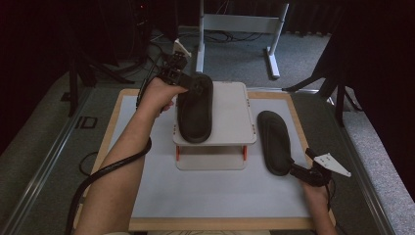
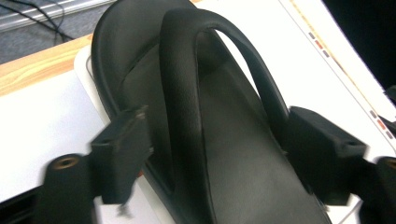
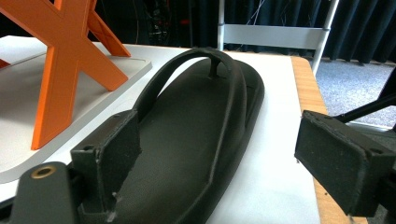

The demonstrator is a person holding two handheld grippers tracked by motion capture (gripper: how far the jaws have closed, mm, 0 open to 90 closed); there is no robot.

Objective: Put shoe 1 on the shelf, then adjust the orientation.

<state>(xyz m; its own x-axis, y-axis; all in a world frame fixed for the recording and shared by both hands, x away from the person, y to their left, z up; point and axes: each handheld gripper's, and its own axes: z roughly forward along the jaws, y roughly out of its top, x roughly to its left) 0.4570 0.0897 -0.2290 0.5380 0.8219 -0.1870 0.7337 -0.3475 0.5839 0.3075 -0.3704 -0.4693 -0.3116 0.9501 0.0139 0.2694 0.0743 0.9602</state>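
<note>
Flip-flop (image 2: 224, 154) heel cut off below left gripper (image 2: 219, 154) fingers (image 2: 122, 154).

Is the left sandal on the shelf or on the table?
On the shelf. The left sandal lies flat on top of the raised white shelf, above the table. The other sandal lies on the table beside it.

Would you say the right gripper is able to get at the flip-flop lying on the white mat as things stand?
Probably yes. The right gripper sits at the heel of the flip-flop on the mat, jaws open to either side of it, with nothing between them and the sole. The raised stand is off to one side.
</note>
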